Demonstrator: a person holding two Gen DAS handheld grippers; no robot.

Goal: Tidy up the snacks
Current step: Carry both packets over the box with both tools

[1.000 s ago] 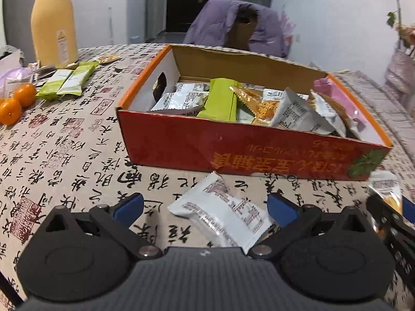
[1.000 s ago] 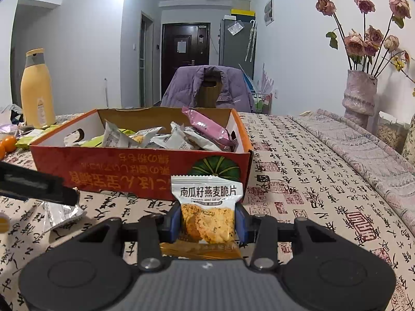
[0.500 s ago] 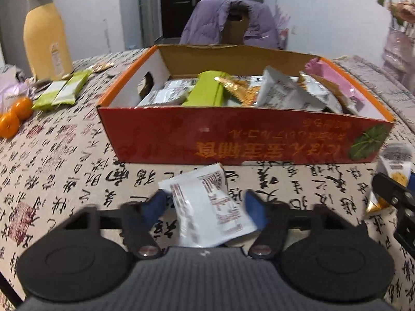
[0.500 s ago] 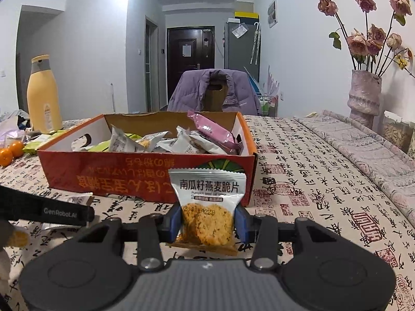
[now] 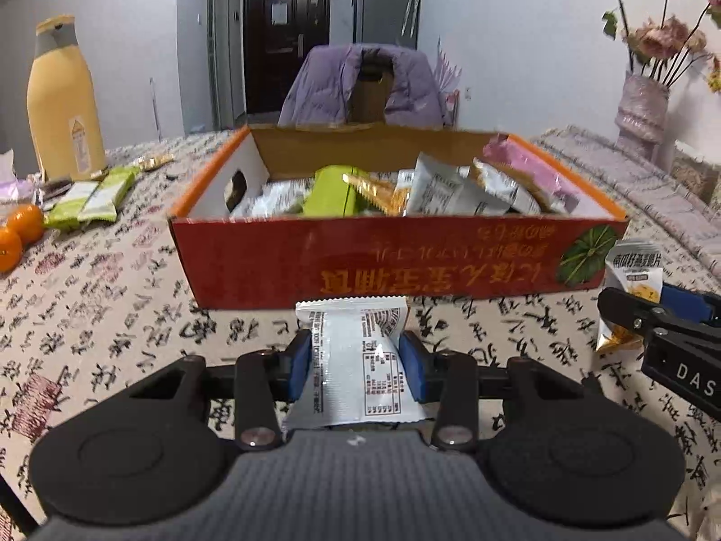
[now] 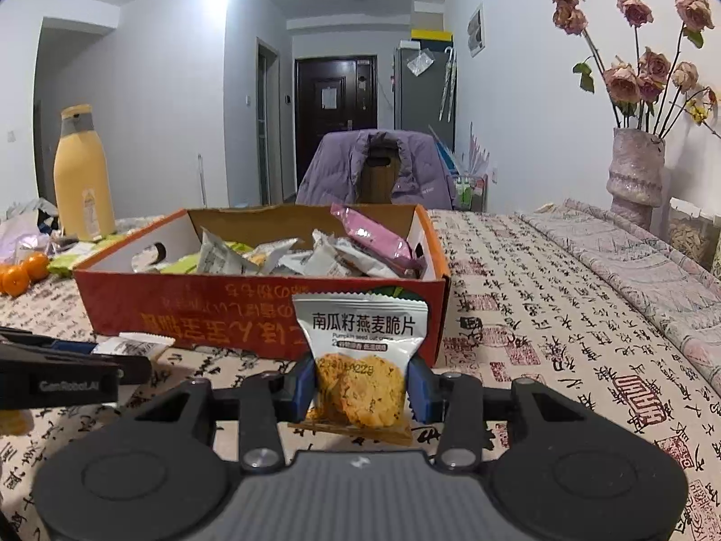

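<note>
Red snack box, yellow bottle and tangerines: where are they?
Red snack box (image 5: pixel 360 266): left wrist view, front wall.
Yellow bottle (image 6: pixel 83 180): right wrist view, body.
Tangerines (image 5: pixel 22 230): left wrist view, on one fruit's peel.

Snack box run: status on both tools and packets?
Left tool just closed on white packet. Right tool shut on oat crisp packet. Both short of red box; path clear.

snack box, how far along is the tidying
Done: the red box already holds a pile of packets. In hand: the left tongs have just been closing onto a white packet, and the right tongs grip a cookie packet. Left: both still sit short of the box, and green packets lie by the yellow bottle.
</note>
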